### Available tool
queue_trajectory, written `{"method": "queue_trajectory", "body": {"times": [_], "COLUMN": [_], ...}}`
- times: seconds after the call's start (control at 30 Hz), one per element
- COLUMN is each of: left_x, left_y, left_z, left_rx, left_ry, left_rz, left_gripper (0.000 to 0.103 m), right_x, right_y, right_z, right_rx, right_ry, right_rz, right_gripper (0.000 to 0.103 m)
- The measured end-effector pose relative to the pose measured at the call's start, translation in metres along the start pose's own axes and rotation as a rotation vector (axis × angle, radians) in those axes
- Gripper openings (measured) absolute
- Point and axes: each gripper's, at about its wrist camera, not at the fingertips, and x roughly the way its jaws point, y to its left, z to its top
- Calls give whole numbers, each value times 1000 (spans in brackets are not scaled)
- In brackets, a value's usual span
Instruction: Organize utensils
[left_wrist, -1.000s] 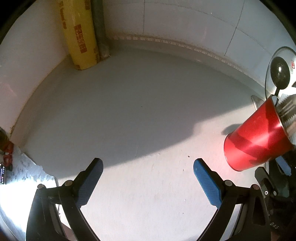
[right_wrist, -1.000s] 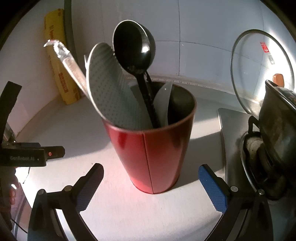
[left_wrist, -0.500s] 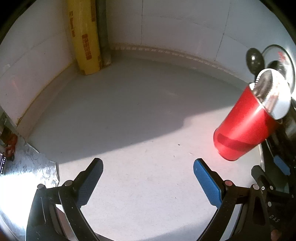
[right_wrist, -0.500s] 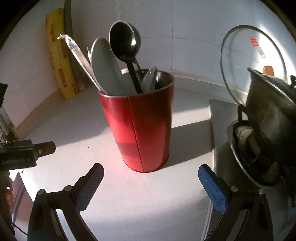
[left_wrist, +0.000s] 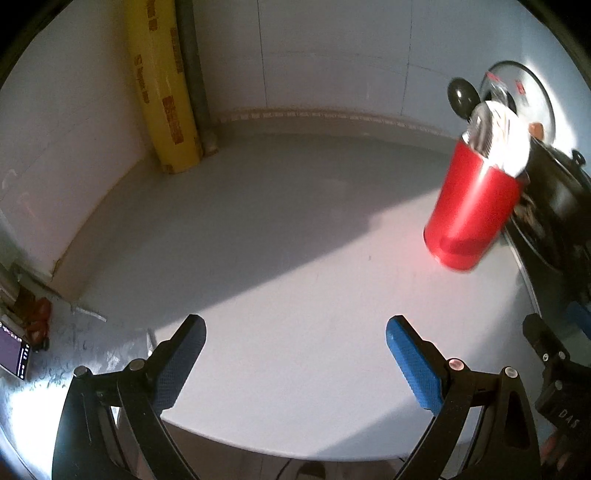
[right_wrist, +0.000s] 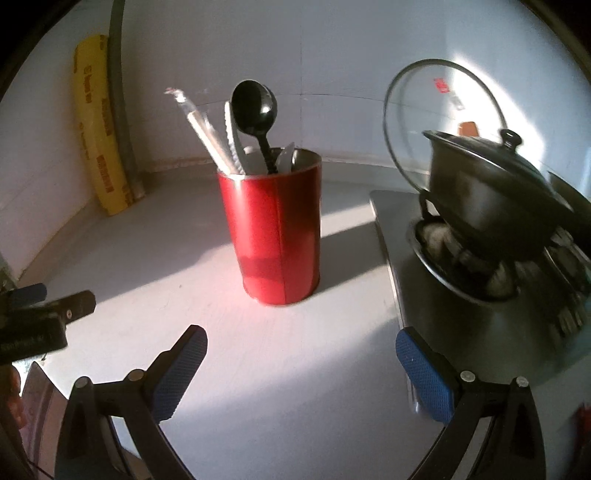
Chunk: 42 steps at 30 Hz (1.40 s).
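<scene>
A red utensil holder (right_wrist: 275, 232) stands upright on the white counter, left of the stove. In it are a black ladle (right_wrist: 255, 109), a grey spatula (right_wrist: 234, 142) and silver tongs (right_wrist: 195, 122). My right gripper (right_wrist: 301, 354) is open and empty, a short way in front of the holder. From the left wrist view the holder (left_wrist: 471, 210) is at the far right, with the ladle (left_wrist: 461, 94) sticking out above it. My left gripper (left_wrist: 295, 345) is open and empty over bare counter, well left of the holder.
A dark lidded pot (right_wrist: 491, 192) sits on the stove (right_wrist: 480, 325) at the right, with a glass lid (right_wrist: 439, 114) leaning on the wall behind. A yellow wrap roll (left_wrist: 164, 88) stands in the back left corner. The counter's front edge (left_wrist: 295, 456) lies close below my grippers.
Both grippers have pulled back from the holder, which now looks smaller and farther off. The holder and its utensils stay where they stood. Both grippers remain open.
</scene>
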Motion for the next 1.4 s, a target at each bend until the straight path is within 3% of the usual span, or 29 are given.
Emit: {"method": "queue_trajectory", "body": {"times": [0.47,0.87,1.4], "left_x": [-22,-28,-28], "left_y": [24,22,18], "left_z": [-31,-31,-37], "left_rx": [41,64,107], "left_ry": [-20,-38,-36], "left_rz": [-18,-45,-27], "left_gripper": [98,98,98], "right_x": [-54,-69,-72], "right_y": [26,32,34], "right_z": [-36,-39,-40], "right_rx": [31,35,48], "right_ry": [-25,-55,-62], "right_rz": [-104,-133,-144], "right_gripper": [103,103,103]}}
